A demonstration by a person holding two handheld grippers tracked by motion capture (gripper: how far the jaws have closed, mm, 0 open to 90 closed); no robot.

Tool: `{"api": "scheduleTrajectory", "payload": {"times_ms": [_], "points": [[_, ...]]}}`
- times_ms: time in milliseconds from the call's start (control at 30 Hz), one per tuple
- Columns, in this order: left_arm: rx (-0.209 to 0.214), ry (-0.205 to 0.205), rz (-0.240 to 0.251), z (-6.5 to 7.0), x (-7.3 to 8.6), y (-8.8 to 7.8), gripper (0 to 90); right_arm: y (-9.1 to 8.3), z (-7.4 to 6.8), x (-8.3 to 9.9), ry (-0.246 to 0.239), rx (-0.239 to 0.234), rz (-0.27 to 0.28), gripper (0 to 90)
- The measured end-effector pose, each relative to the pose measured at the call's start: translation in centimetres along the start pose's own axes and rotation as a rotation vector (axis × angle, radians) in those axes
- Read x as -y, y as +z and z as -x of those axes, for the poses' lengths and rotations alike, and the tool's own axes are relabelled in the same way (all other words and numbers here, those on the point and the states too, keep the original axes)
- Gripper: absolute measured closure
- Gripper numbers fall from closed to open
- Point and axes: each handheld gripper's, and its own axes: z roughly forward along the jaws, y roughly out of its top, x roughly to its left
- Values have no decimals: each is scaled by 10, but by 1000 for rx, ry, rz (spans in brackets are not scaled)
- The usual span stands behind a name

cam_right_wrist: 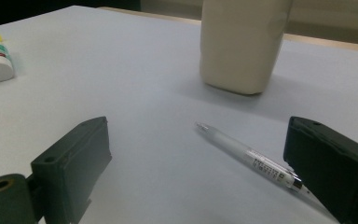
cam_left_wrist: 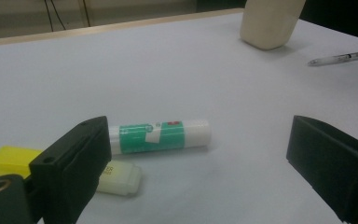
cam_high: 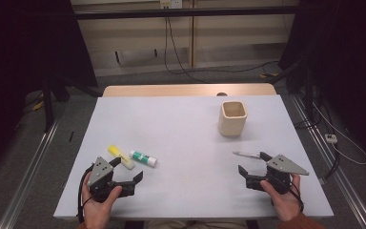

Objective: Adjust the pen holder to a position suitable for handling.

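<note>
A cream square cup [cam_high: 232,118] stands upright toward the back right of the white table [cam_high: 181,124]. A green-and-white glue stick [cam_high: 143,158] lies at the front left, with a yellow-capped highlighter [cam_high: 120,157] just left of it. My left gripper [cam_high: 126,169] hovers open near the front edge, its jaws wide apart just short of the glue stick [cam_left_wrist: 161,136] and the highlighter [cam_left_wrist: 116,177]. A clear pen [cam_high: 247,154] lies at the front right. My right gripper [cam_high: 253,163] is open, and the pen [cam_right_wrist: 249,156] lies close to its right jaw. The cup [cam_right_wrist: 242,44] stands beyond.
A wooden strip [cam_high: 186,89] borders the table's far edge. Cables [cam_high: 181,62] run over the floor behind, and metal rails [cam_high: 33,162] flank the table. The cup [cam_left_wrist: 270,21] and the pen [cam_left_wrist: 338,58] lie far off in the left gripper view.
</note>
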Motion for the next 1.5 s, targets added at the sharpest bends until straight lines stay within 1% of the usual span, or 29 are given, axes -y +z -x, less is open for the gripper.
{"api": "scheduleTrajectory", "payload": {"times_ms": [200, 267, 300, 367, 467, 567, 600, 633, 667, 700, 733, 767, 833, 933, 1100, 1133, 1167, 1233, 1300, 1367, 1467, 1500], "points": [[-2, -1, -4, 0, 0, 0, 64, 1, 0, 0, -3, 0, -6, 50], [-3, 1, -5, 0, 0, 0, 64, 3, -1, -1, 6, 21, -16, 70], [-3, 3, -7, 0, 1, 0, 64, 3, -1, -1, 5, 24, -25, 74], [-3, 1, -9, 0, 1, 0, 64, 4, -1, -2, 5, 22, -34, 78], [-5, -2, -12, -1, 1, 0, 64, 4, -2, -4, -2, 7, -53, 92], [-3, 5, -12, -1, 1, 0, 64, 7, 1, -9, -10, -14, -98, 80], [-2, 4, -12, 0, 1, 0, 64, 8, 2, -10, -11, -30, -113, 70], [0, 4, -11, 0, 1, 0, 64, 9, 3, -12, -31, -42, -145, 83], [1, 4, -15, 0, 1, 0, 64, 10, 4, -15, -39, -51, -175, 87], [1, 7, -17, 0, 2, 0, 64, 10, 5, -17, -45, -60, -180, 75], [0, 6, -18, 0, 2, 0, 64, 10, 5, -19, -34, -60, -184, 62], [-2, 6, -17, 0, 2, -1, 64, 10, 5, -19, -34, -60, -184, 62], [0, 12, -17, 0, 1, -1, 64, 11, 9, -27, -34, -70, -189, 69], [4, 10, -14, 0, 1, -1, 64, 12, 16, -35, -28, -64, -185, 67], [6, 6, -11, 0, 1, -1, 64, 22, 27, -52, -28, -75, -189, 71], [5, 6, -11, 0, 1, -1, 64, 22, 27, -52, -28, -75, -189, 71], [6, 11, -13, 0, 1, -2, 64, 26, 30, -61, -29, -73, -188, 73], [5, 12, -14, 0, 1, -2, 64, 29, 32, -70, -21, -61, -191, 81], [7, 15, -13, 0, 1, -1, 64, 32, 35, -77, -31, -76, -179, 84], [6, 16, -16, 0, 1, -1, 64, 35, 39, -85, -43, -121, -168, 51], [6, 16, -17, 0, 1, -1, 64, 42, 47, -96, -43, -128, -178, 87], [6, 12, -15, 0, 1, -1, 64, 42, 47, -96, -43, -128, -178, 87]]}}
